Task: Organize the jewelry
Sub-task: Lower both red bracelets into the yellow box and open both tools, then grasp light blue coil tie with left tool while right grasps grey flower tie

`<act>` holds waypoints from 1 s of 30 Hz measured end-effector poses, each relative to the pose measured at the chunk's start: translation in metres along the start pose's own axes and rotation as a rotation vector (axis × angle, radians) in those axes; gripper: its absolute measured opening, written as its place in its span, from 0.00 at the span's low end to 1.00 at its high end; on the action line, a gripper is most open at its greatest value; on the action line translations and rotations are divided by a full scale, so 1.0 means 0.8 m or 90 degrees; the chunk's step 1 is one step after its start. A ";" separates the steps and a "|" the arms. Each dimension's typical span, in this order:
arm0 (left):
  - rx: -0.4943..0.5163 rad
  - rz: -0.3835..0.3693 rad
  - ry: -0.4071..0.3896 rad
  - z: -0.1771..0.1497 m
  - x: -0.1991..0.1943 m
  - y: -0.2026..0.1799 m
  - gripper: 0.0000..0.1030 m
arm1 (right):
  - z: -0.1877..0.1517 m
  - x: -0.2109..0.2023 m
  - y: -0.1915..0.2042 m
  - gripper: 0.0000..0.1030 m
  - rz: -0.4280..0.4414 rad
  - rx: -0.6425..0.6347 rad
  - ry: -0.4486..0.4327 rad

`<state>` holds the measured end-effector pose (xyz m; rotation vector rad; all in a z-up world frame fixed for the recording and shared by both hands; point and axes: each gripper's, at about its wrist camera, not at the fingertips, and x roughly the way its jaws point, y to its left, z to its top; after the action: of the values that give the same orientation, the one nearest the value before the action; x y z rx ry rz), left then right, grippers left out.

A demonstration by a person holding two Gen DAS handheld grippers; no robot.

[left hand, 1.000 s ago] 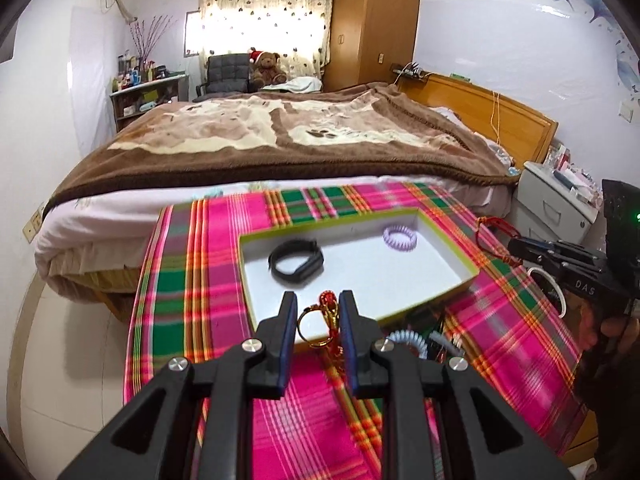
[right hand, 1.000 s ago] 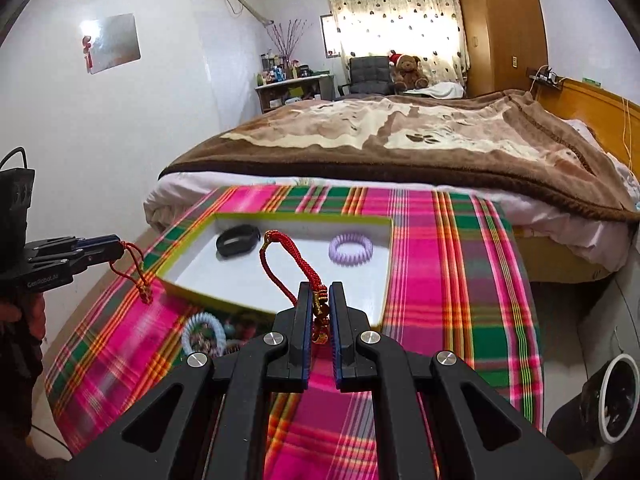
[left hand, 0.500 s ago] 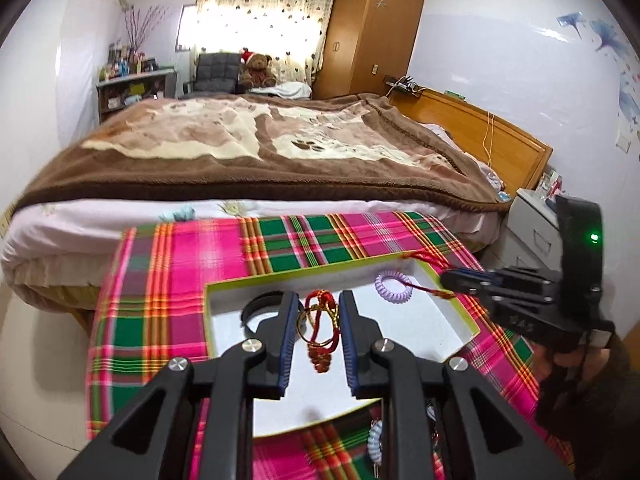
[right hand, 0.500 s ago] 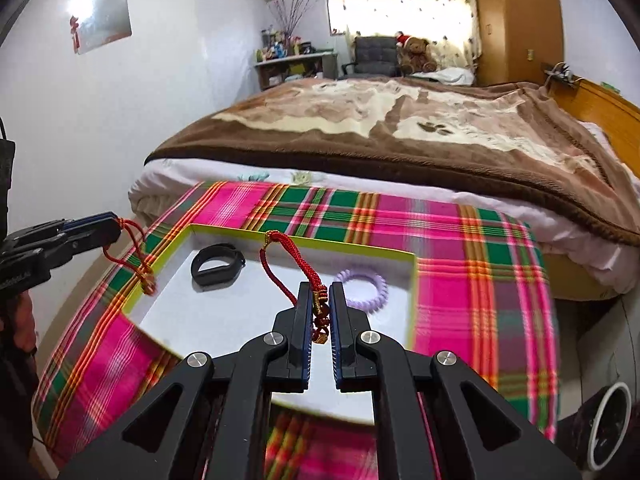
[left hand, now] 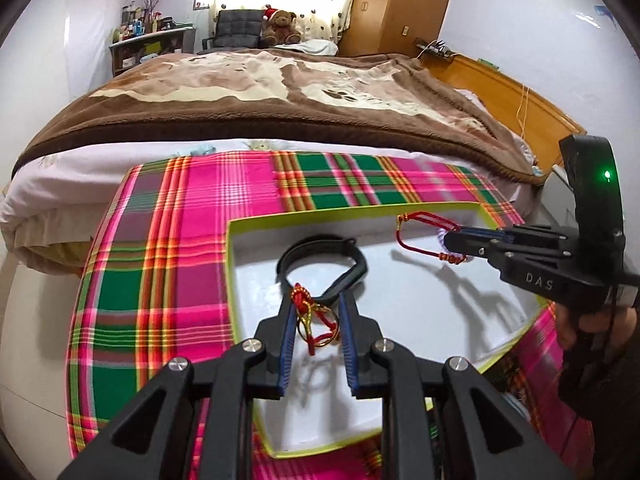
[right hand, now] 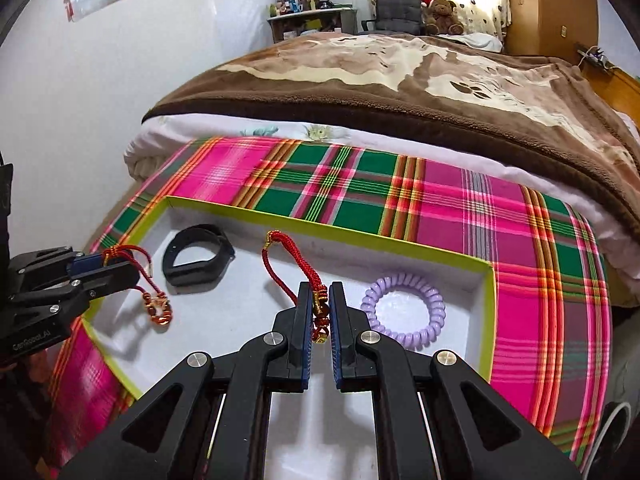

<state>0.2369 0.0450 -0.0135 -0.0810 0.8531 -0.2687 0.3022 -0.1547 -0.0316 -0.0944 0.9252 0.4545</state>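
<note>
Hovering over a shallow white tray with a lime-green rim point(right hand: 332, 227), both grippers have come forward from the near edge of the table within the last second, so each red cord bracelet now hangs above the tray floor rather than short of it; release looks like the next step. The left gripper point(left hand: 316, 322) is clamped on a knotted red cord bracelet with a gold ring point(left hand: 314, 322) at the tray's near left. The right gripper point(right hand: 319, 310) is pinched shut on a braided red cord bracelet with gold and red beads point(right hand: 286, 266), its stiff loop arching up. Already lying in the tray are a smooth black rubbery wristband point(right hand: 198, 256) at far left and a glossy lilac coiled plastic hair tie point(right hand: 402, 310) at right. Beneath is a pink and green plaid tablecloth point(right hand: 400, 196).
</note>
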 end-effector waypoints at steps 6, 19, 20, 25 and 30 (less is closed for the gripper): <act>-0.001 0.009 0.012 -0.002 0.007 0.002 0.22 | 0.004 0.013 0.001 0.08 -0.008 -0.008 0.024; -0.003 0.032 0.008 0.000 0.002 -0.003 0.40 | 0.004 0.010 -0.003 0.15 -0.045 -0.008 0.010; -0.005 0.030 0.007 -0.001 0.000 -0.002 0.40 | 0.004 0.009 -0.003 0.15 -0.045 -0.006 0.009; -0.008 0.035 0.004 -0.004 -0.006 0.002 0.40 | 0.005 0.004 -0.002 0.45 -0.053 -0.005 0.000; 0.001 0.050 -0.005 -0.006 -0.016 -0.005 0.42 | 0.004 -0.003 0.002 0.46 -0.053 -0.006 -0.013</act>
<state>0.2242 0.0450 -0.0068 -0.0469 0.8460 -0.1952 0.3025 -0.1535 -0.0275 -0.1367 0.8961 0.3825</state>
